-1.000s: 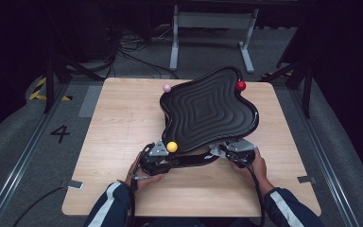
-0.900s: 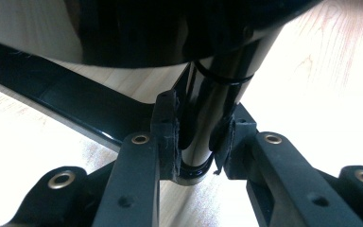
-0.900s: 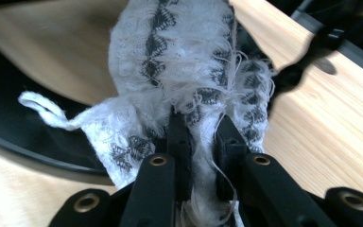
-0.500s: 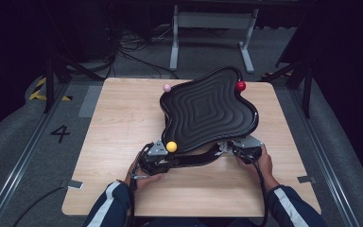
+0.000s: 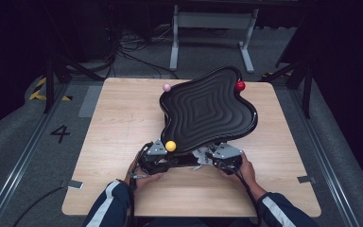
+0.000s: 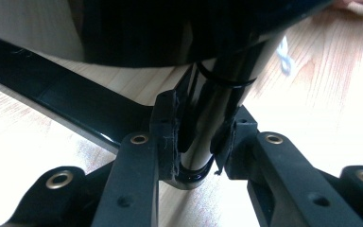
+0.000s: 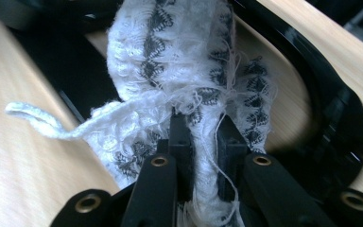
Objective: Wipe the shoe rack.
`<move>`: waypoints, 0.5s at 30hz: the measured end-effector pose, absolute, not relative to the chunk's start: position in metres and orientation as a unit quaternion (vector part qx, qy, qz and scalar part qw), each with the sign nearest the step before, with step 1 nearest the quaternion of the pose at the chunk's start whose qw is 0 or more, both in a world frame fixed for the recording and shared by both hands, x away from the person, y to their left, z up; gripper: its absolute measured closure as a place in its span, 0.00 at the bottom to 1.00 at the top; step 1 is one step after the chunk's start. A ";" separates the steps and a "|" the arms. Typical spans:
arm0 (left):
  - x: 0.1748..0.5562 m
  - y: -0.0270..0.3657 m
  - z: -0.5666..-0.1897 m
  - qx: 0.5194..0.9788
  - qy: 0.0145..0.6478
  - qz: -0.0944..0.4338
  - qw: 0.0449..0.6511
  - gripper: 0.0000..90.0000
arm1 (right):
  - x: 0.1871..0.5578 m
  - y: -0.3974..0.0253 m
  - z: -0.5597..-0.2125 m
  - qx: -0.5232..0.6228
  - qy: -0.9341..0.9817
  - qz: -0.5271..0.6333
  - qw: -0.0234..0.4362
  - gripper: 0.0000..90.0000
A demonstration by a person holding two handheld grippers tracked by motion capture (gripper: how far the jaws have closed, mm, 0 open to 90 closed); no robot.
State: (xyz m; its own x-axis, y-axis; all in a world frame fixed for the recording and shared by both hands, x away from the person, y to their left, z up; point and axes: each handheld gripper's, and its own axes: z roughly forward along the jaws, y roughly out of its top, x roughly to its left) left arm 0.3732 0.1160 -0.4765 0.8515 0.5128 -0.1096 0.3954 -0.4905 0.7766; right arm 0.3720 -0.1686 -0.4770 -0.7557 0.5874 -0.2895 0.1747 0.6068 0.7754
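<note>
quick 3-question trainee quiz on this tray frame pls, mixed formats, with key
1. True or false: the yellow ball sits at the near edge of the black wavy tray.
2. What does the right claw grip? A) bare black handle B) handle wrapped in white lace C) red ball
3. Fill in: the left claw is shut on a glossy black ____ under the tray.

Key: 1 true; 2 B, the lace-wrapped handle; 3 handle. The red ball lies at the far rim.
</note>
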 end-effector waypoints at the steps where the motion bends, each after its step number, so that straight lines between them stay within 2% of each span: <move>1: 0.373 0.116 -0.476 0.862 0.263 0.070 0.427 0.80 | 0.370 -0.164 -0.477 0.219 0.855 0.387 0.267 0.89; 11: 0.373 0.116 -0.477 0.861 0.263 0.071 0.429 0.80 | 0.351 -0.113 -0.479 0.181 0.863 0.411 0.230 0.89; 15: 0.372 0.116 -0.477 0.861 0.263 0.074 0.429 0.80 | 0.349 -0.111 -0.480 0.166 0.865 0.408 0.241 0.89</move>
